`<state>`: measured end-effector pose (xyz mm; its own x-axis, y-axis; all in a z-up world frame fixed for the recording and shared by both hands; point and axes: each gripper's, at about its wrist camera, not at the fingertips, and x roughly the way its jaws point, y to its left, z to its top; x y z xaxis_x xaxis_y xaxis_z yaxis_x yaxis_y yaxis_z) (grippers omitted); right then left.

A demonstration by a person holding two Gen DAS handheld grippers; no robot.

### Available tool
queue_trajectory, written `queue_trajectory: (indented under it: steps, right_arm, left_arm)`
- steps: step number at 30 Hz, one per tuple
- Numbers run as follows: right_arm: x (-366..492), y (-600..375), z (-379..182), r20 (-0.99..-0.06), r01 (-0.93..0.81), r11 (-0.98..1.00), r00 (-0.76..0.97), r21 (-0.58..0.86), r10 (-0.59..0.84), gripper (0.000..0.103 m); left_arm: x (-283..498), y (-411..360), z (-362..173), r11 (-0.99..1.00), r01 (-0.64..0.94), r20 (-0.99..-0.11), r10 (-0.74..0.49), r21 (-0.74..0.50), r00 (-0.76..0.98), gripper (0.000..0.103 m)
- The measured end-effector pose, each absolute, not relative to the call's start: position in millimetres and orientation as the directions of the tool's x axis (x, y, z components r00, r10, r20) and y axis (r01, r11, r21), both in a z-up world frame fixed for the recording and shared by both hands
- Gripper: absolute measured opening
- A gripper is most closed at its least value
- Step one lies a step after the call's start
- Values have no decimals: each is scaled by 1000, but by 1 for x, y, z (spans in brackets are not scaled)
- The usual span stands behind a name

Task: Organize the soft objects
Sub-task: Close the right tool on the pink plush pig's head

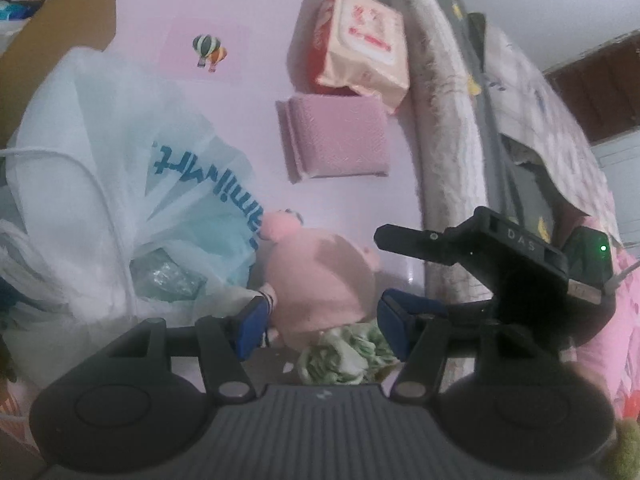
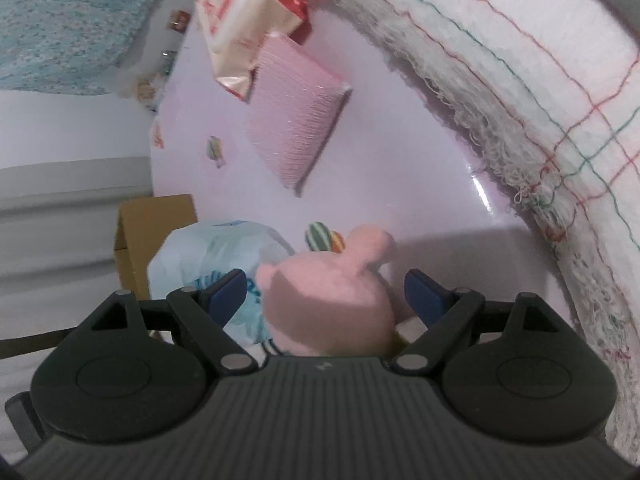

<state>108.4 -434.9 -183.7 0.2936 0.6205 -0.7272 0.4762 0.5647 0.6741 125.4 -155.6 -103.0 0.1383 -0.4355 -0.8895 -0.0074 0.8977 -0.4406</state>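
The left gripper's (image 1: 320, 326) blue fingers (image 1: 253, 330) stand apart on either side of a pink plush toy (image 1: 320, 280), not pressing it; the toy lies on the pale pink table (image 1: 248, 0), with a crumpled green-and-white soft thing (image 1: 344, 356) just below it, at 6 o'clock. The right gripper (image 2: 326, 294) is spread wide, its fingers (image 2: 424, 296) flanking the same plush toy (image 2: 332, 300) with gaps on both sides (nothing is grasped). In the left wrist view the right gripper (image 1: 412, 240) shows at 3 o'clock of the toy. A white plastic bag (image 1: 120, 184) with blue lettering sits at 9 o'clock, touching the toy. At 12 o'clock lies a folded pink cloth (image 1: 340, 140), and beyond it a red-and-cream tissue pack (image 1: 360, 44). A rolled whitish blanket (image 1: 448, 120) borders the table at 2 o'clock. A cardboard box (image 2: 152, 232) stands behind the bag.
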Motion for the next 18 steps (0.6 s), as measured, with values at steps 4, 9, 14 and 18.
queue_trajectory:
  steps: [4,9,14,18]
  right_arm:
    - [115,-429,-198,-734,497,567,251,657,631,87]
    - [127,-417,-212,-726,494,572,203,655,657,87]
    - [139,-395,-214,-728,444,609,162,657,667,88]
    - [138,-382,-210,-741,400,644,160,652,652,82]
  left_arm:
    - [136,-164,-113,907,-7,-902,-418,-422,110,61]
    - [145,-173,-126,923,0,-920,-385,-386,69,61]
    - [149,-178,-131,926,10,-925,-376,-376,44,61]
    - [150,-181,-128,920,22,-918,-393,-392,54,63]
